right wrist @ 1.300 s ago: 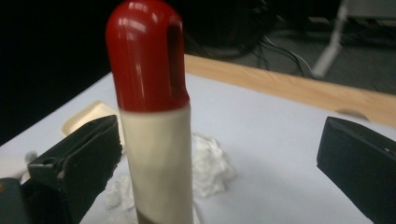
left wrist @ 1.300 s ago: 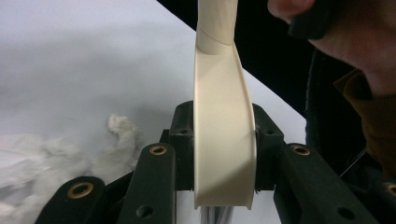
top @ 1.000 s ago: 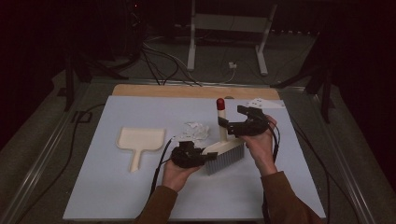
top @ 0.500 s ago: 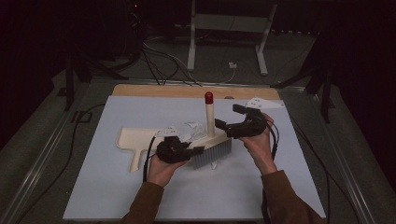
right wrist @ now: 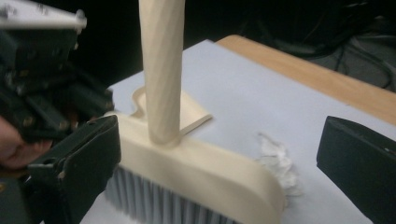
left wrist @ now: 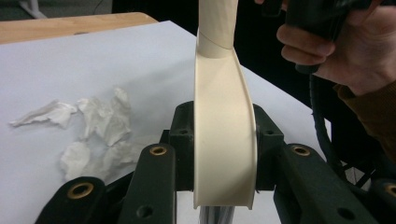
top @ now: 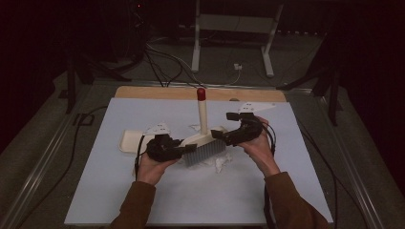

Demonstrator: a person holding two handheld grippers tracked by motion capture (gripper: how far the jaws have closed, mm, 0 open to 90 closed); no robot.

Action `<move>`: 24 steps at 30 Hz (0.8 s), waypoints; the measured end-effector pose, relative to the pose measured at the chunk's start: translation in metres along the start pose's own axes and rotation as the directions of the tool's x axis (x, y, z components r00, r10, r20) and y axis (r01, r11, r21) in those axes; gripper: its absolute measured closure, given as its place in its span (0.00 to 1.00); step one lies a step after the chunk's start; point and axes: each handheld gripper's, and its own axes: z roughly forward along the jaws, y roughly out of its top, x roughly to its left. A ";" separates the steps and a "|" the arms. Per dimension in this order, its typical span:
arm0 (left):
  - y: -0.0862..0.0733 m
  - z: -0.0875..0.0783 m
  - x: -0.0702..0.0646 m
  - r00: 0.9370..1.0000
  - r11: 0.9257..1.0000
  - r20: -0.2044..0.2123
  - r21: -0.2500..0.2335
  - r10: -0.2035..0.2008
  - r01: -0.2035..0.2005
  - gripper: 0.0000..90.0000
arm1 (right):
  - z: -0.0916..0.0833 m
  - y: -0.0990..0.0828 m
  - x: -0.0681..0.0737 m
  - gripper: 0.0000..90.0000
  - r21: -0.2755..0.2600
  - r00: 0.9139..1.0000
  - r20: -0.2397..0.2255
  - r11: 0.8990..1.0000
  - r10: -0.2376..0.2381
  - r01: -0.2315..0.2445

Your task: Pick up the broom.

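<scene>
A cream hand brush (top: pixel 206 140) with grey bristles and a red-tipped handle stands upright mid-table. My left gripper (top: pixel 185 149) is shut on the left end of its head; in the left gripper view the cream head (left wrist: pixel 224 140) sits clamped between the jaws. My right gripper (top: pixel 220 136) is open at the head's right end. Its jaws have just been opening, and in the right gripper view the brush head (right wrist: pixel 196 168) lies between them, the right jaw well clear of it. Crumpled white paper scraps (top: pixel 217 162) (left wrist: pixel 98 126) lie under and beside the bristles.
A cream dustpan (top: pixel 130 141) lies flat to the left of the left hand. The white table cover (top: pixel 191 195) ends at a wooden strip (top: pixel 162 92) at the back. Cables and a metal stand (top: pixel 231 43) are on the floor beyond.
The left hand has carried the brush leftward across the table toward the dustpan, and the handle has come upright. The right hand has stayed almost where it was.
</scene>
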 end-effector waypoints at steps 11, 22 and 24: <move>0.000 -0.016 0.010 0.998 0.999 0.042 0.010 0.037 -0.037 0.78 | 0.023 -0.001 0.004 0.00 0.097 0.995 -0.093 0.995 -0.025 0.034; -0.001 -0.019 0.013 0.994 0.998 0.092 0.033 0.058 -0.062 0.78 | 0.038 -0.004 0.006 0.05 0.169 0.988 -0.143 0.981 -0.066 0.090; -0.001 -0.019 0.013 0.994 0.997 0.095 0.034 0.060 -0.063 0.78 | 0.038 -0.005 0.006 0.06 0.177 0.988 -0.142 0.980 -0.064 0.089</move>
